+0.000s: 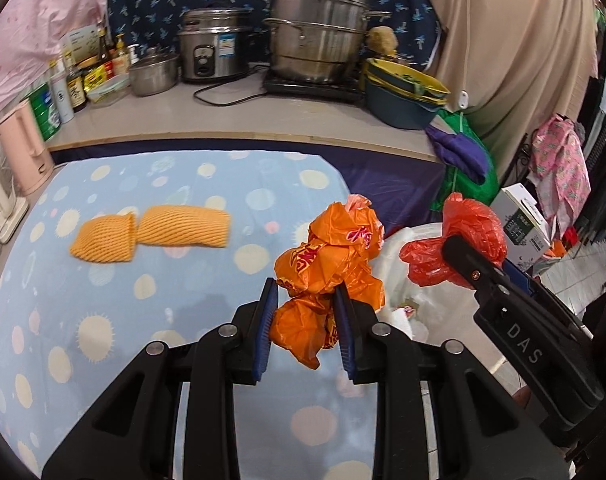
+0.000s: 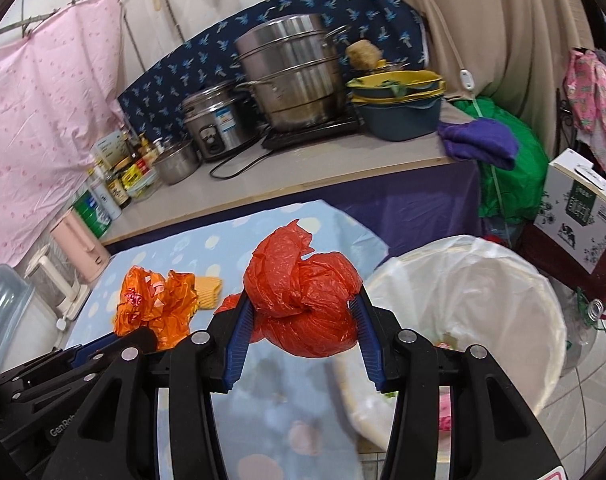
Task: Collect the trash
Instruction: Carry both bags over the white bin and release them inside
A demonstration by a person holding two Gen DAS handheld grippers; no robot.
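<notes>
A: The fingers [image 1: 267, 320] of the left gripper [image 1: 307, 326] stand narrowly apart, clamped on a crumpled orange bag [image 1: 327, 264] held above the dotted blue cloth [image 1: 103, 280]. And the right gripper [image 2: 301, 322]?

B: Half-spread, its pads pinch a knotted red bag [image 2: 303, 300] beside the white-lined bin [image 2: 483, 300]. Two orange foam nets [image 1: 151, 236] lie on the cloth, apart from both.

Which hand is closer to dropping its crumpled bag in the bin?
Probably the right gripper: its red bag sits beside the white-lined bin. The left gripper, holding the orange bag, is farther over the dotted cloth.
</notes>
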